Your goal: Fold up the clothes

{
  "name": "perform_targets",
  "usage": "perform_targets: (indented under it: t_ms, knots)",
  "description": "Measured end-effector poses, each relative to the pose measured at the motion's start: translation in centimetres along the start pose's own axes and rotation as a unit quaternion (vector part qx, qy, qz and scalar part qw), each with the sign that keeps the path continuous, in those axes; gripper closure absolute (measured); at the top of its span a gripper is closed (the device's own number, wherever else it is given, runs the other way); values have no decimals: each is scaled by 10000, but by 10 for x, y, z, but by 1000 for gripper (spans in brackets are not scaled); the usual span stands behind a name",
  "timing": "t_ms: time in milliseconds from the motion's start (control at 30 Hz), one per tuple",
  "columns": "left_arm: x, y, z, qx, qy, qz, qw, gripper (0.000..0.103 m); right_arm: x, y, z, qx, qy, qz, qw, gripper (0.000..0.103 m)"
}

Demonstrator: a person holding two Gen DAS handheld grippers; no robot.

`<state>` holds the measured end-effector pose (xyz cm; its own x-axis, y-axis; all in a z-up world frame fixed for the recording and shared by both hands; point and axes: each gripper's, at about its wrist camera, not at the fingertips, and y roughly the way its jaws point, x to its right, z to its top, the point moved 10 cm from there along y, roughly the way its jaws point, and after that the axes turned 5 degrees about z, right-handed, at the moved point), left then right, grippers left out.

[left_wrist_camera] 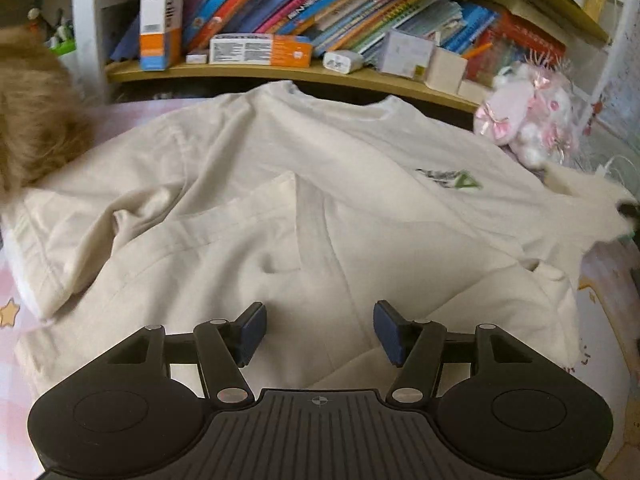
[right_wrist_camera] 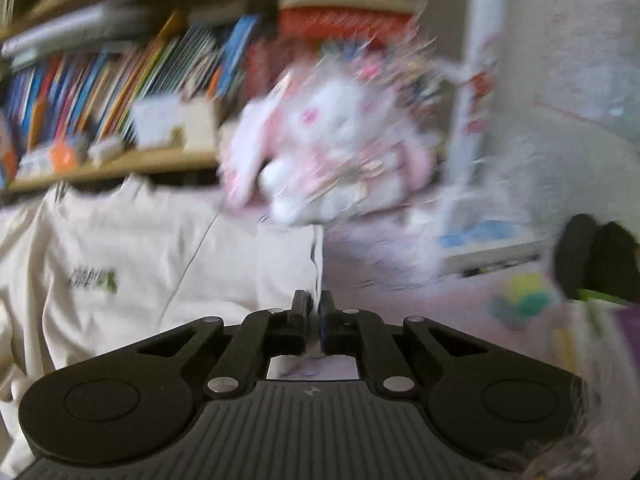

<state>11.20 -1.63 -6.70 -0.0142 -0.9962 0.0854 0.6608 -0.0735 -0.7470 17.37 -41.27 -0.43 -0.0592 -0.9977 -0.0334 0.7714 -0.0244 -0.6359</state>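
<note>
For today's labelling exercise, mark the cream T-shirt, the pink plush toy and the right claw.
cream T-shirt (left_wrist_camera: 248,168): left wrist view, chest fabric.
pink plush toy (right_wrist_camera: 328,136): right wrist view, its white face.
right claw (right_wrist_camera: 314,316): right wrist view, between fingertips pinching the shirt's edge.

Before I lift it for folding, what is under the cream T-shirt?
Around the cream T-shirt a pink patterned sheet shows at the edges. Whatever lies beneath its middle is covered.

Right-wrist view motion-blurred: pink-and-white plush rabbit toy smeared, book spines on the wooden shelf left of it unreadable. Cream cotton T-shirt: green chest print too small to read, its right sleeve blurred and cut by the frame edge. Tan furry object left of the shirt cut off, unidentifiable.
</note>
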Motion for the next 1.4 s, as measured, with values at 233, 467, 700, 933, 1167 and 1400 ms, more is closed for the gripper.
perform_targets:
  t_ms: [233,467,700,933,1167,1400]
  knots:
    - [1,-17,-1,139,-34,98,9998,43,20,22,-47,-763,53,-308,9966,68]
    - [-9,-43,-3,346,-329,265,9985,40,-22,-7,-26,-333,-200,834,9958,40]
    - [-19,-68,-20,421,-441,595,9964,32,-109,-30,-47,-703,-890,2148,9701,29]
    - [-32,-91,-44,453,-628,765,9941,32,-169,-53,-80,-870,-1737,2814,9397,28]
    - [-50,-87,-37,464,-476,860,9941,32,-201,-76,-87,-702,-2119,3072,9251,29]
    - [-111,-84,-28,515,-704,1232,9885,32,-240,-95,-91,-613,-2288,3227,9164,30]
